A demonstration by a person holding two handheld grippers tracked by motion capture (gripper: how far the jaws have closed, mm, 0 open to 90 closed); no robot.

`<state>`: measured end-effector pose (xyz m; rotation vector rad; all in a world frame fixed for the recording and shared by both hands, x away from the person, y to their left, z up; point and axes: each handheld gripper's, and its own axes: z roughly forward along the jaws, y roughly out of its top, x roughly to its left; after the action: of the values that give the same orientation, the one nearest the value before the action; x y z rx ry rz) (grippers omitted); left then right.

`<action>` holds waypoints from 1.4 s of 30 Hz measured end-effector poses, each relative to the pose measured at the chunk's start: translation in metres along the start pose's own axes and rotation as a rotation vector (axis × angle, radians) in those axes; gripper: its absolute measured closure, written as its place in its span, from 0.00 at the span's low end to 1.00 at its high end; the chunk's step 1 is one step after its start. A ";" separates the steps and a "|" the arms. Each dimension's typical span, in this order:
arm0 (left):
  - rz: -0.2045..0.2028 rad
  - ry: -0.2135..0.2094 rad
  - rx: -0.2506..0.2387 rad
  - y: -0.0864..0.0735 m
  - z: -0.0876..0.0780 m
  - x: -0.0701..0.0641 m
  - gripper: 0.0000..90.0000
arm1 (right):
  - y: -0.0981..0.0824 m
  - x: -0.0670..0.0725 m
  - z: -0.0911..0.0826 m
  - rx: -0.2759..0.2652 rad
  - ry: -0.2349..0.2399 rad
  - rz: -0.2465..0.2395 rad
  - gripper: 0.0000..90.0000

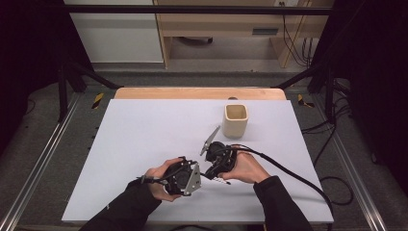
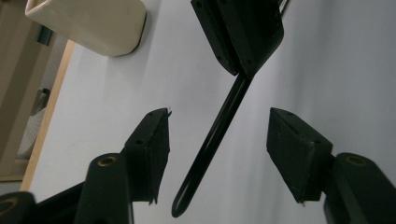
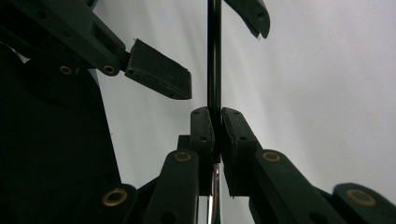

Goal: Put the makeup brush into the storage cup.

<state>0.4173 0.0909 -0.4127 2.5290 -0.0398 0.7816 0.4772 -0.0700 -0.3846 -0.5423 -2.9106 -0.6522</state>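
A: How do the fingers stand?

B: The right gripper (image 3: pixel 217 135) pinches a thin black rod (image 2: pixel 210 144) tight. The left gripper (image 2: pixel 217 156) is spread, pads either side of the rod, not touching.

A: The risk?

B: If the left closes off-centre, it could lever the rod askew in the right's grip, or it slips to the table (image 1: pixel 144 134), short of the cup (image 1: pixel 235 120).
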 end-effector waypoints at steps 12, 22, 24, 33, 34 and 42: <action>0.087 0.006 0.028 0.002 0.005 -0.006 0.60 | 0.001 0.001 0.003 0.002 0.019 -0.009 0.93; 0.133 0.012 0.038 0.002 0.007 -0.010 0.75 | 0.001 0.002 0.003 0.011 0.031 -0.014 0.93; 0.140 0.012 0.038 0.001 0.007 -0.010 0.78 | 0.001 0.002 0.003 0.015 0.035 -0.017 0.93; 0.186 0.008 0.047 0.001 0.008 -0.013 0.87 | 0.000 0.002 0.005 0.022 0.048 -0.023 0.93; 0.192 0.006 0.048 0.001 0.009 -0.014 0.88 | 0.000 0.002 0.005 0.022 0.051 -0.024 0.93; 0.229 -0.011 0.062 0.002 0.009 -0.017 0.91 | 0.000 0.002 0.006 0.029 0.058 -0.033 0.93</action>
<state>0.4077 0.0828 -0.4277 2.6183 -0.3187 0.8685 0.4748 -0.0668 -0.3891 -0.4651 -2.8754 -0.6180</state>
